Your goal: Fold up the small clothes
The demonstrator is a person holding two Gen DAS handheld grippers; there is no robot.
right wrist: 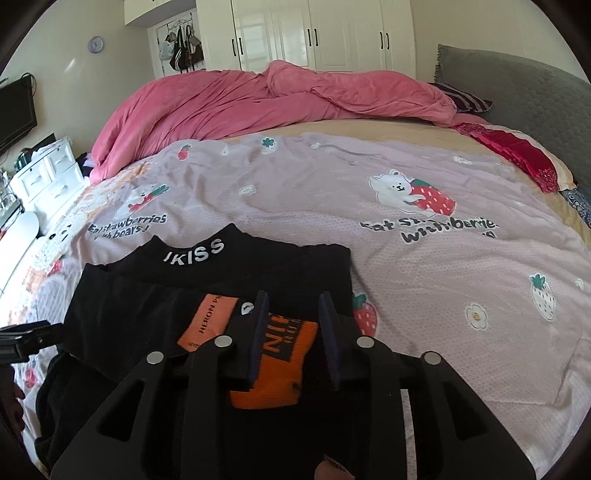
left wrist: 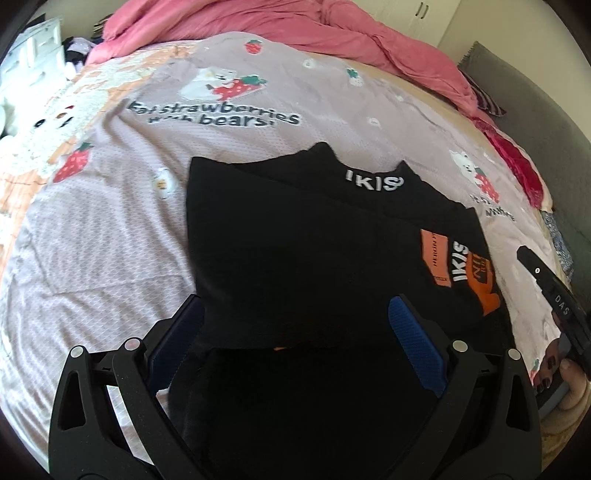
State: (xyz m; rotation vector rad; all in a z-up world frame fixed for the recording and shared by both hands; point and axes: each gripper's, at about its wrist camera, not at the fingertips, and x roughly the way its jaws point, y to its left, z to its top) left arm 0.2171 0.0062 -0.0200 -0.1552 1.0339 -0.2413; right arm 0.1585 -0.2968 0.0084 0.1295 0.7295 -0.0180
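A small black top (left wrist: 303,236) with white collar lettering and orange patches lies partly folded on the lilac strawberry bedspread (left wrist: 110,221). My left gripper (left wrist: 295,317) is open, its blue pads (left wrist: 417,350) standing either side of the top's near edge, above it. In the right wrist view the same top (right wrist: 155,295) lies at lower left. My right gripper (right wrist: 293,306) is open over the orange patch (right wrist: 280,365), holding nothing. The right gripper's body (left wrist: 554,295) shows at the left view's right edge, held by a hand.
A crumpled pink duvet (right wrist: 258,107) lies across the far side of the bed. A grey headboard (right wrist: 517,96) and red cloth (right wrist: 517,151) are at the right. White drawers (right wrist: 44,177) stand left of the bed, wardrobes (right wrist: 314,33) behind.
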